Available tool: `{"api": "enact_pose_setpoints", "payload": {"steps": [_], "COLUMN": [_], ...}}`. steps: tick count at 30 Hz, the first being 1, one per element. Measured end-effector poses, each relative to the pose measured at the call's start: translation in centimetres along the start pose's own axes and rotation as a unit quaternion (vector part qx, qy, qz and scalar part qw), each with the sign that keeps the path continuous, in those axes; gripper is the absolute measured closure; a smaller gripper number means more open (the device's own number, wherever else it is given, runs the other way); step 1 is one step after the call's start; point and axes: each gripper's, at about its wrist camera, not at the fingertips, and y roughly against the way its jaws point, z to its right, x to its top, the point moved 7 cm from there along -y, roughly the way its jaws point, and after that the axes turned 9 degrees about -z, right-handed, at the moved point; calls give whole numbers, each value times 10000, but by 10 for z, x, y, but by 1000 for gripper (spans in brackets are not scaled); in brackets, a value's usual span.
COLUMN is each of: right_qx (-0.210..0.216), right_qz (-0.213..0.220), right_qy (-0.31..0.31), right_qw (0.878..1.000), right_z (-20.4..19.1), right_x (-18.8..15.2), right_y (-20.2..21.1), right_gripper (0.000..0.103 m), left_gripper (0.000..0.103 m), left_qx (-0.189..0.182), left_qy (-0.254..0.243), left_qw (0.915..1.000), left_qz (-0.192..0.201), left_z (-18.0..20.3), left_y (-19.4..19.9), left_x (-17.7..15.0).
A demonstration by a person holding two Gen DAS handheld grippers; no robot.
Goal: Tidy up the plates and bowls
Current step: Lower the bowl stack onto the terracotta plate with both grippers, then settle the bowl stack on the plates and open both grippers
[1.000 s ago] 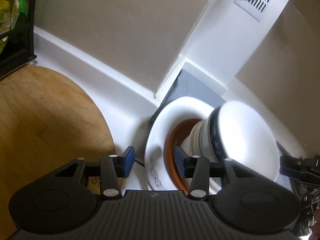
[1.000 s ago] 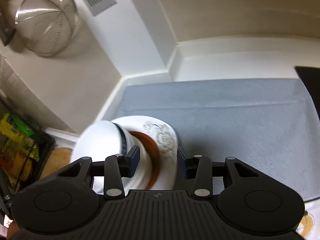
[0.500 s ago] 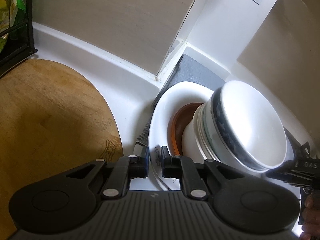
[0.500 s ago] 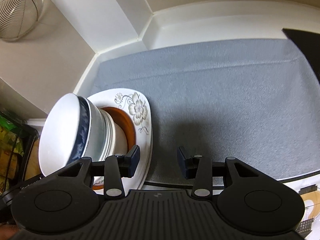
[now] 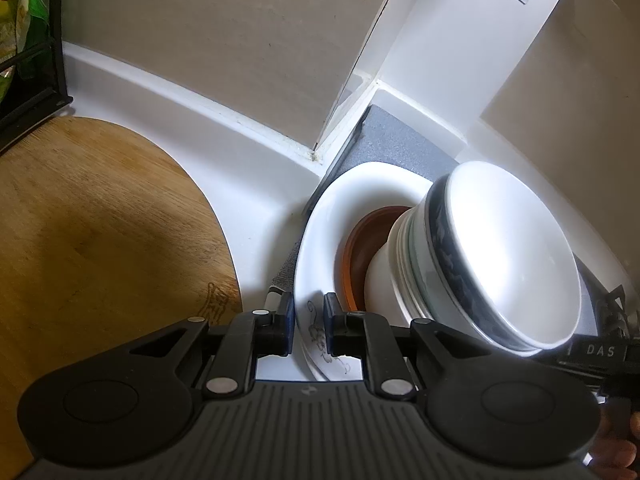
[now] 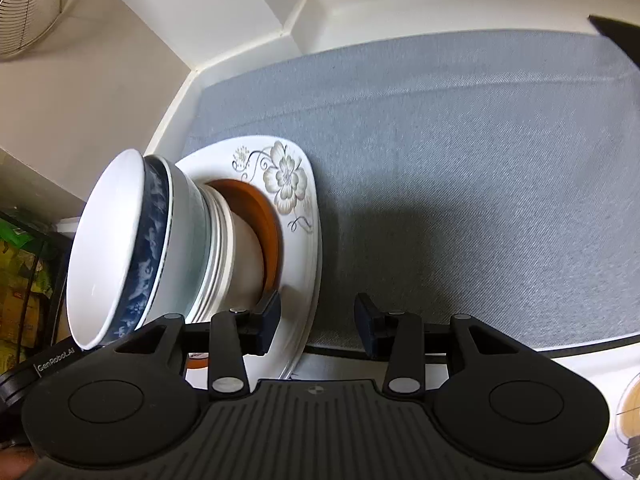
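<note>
The grey mat (image 6: 460, 168) covers the table corner, and on its near edge sits the flowered white plate (image 6: 296, 216) carrying a brown dish (image 6: 262, 216) and nested bowls (image 6: 132, 248). Left tool (image 5: 306, 322) is clamped on the plate's rim while right tool (image 6: 316, 326) straddles the opposite rim, jaws wide. This looks like positioning the finished stack; next, the right should close before any lift or slide.
</note>
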Motion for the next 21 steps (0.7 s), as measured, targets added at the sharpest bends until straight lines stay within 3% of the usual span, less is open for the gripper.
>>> {"api": "enact_pose_setpoints", "payload": {"steps": [6, 11, 21], "right_qx": [181, 363, 399], "right_qz": [-82, -83, -29], "right_qy": [-12, 118, 258], "right_qw": [9998, 9992, 9989], "right_z": [0, -4, -4], "right_x": [-4, -3, -3], "right_y": [-5, -4, -2], "right_gripper": [66, 80, 82], "left_gripper": [85, 81, 80], "left_qx": [-29, -106, 11], "left_qy": [5, 92, 72], "left_qw": [10000, 9998, 10000], "left_qz": [-51, -107, -61], "left_z": [-1, -1, 2], "left_y": [-3, -8, -7], "left_x": [1, 1, -1]}}
